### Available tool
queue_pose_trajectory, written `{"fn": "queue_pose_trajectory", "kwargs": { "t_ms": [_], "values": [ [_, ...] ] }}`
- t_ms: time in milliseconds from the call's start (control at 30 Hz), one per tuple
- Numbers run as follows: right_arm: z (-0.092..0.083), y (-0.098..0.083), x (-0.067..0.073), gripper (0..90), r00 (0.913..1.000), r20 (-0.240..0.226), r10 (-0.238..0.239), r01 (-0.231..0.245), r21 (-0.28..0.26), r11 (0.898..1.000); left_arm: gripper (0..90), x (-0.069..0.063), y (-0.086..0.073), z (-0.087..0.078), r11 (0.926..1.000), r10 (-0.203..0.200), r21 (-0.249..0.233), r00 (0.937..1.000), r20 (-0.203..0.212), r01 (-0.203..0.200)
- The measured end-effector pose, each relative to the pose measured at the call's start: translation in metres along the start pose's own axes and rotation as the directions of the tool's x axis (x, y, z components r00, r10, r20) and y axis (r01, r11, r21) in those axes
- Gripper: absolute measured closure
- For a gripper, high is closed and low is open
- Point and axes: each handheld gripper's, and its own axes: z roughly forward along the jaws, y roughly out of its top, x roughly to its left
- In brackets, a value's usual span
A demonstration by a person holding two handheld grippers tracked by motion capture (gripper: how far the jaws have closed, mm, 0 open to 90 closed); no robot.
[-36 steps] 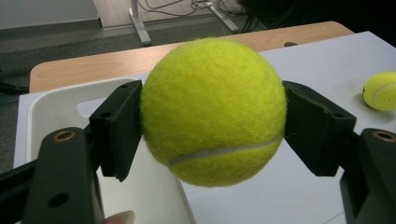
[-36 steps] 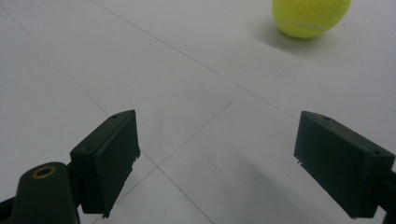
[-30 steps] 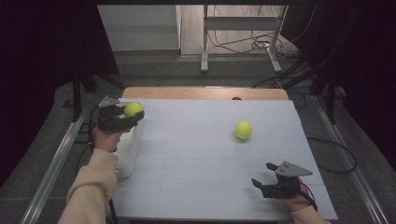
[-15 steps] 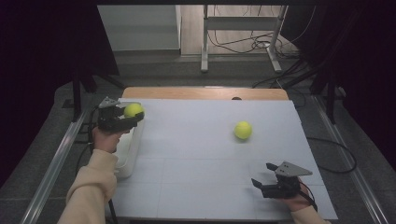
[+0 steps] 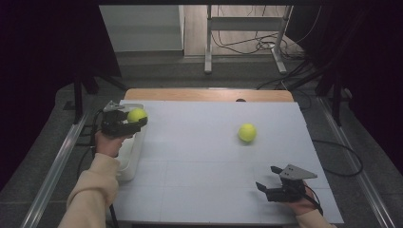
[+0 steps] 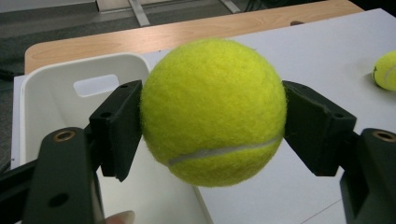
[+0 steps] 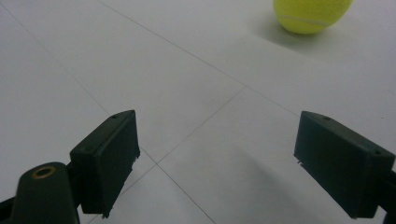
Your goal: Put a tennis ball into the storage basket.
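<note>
A yellow tennis ball (image 6: 213, 112) is clamped between the two black jaws of my left gripper (image 5: 134, 118), which is shut on it. It hangs above the rim of a white bin (image 6: 51, 93) at the table's left edge. The held tennis ball (image 5: 137, 114) sits over the bin's (image 5: 128, 161) far end in the high view. A second tennis ball (image 5: 247, 132) lies loose on the white table, right of centre; it also appears as the second ball (image 7: 310, 15) far ahead of my right gripper (image 7: 233, 163). That right gripper (image 5: 267, 183) rests low at the front right, open, nothing between its pads.
The white table top (image 5: 199, 156) has faint grid lines and a wooden strip (image 5: 204, 94) along its far edge. Metal rails (image 5: 57, 161) run along both sides. Cables and a metal stand (image 5: 242, 42) lie on the floor behind the table.
</note>
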Motion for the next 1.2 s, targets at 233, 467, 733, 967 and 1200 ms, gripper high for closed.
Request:
{"fn": "queue_pose_trajectory", "kwargs": {
  "t_ms": [233,467,733,967,1200],
  "values": [
    [0.000,0.000,0.000,14.1,1.0000,0.002,0.000,0.000,0.003,1.000,26.1,0.001,-0.002,0.001,0.9999,-0.002,0.012,1.0000,0.000,0.002],
    [0.000,0.000,0.000,14.1,1.0000,0.004,0.001,-0.001,0.001,1.000,26.2,0.001,-0.004,0.003,0.9998,0.003,0.022,1.0000,0.002,-0.003],
    [0.000,0.000,0.000,14.1,1.0000,0.006,0.001,-0.001,-0.002,1.000,26.3,0.005,-0.005,-0.001,0.9997,-0.002,0.023,0.9999,-0.015,0.003],
    [0.000,0.000,0.000,14.1,1.0000,0.005,0.001,-0.001,0.000,1.000,26.4,0.012,-0.004,-0.003,0.9996,-0.016,0.023,0.9989,-0.044,0.017],
    [0.000,0.000,0.000,14.1,1.0000,0.007,0.002,-0.002,-0.003,1.000,26.4,0.017,0.000,0.000,0.9992,-0.009,0.037,0.9978,-0.066,0.011]
  ]
}}
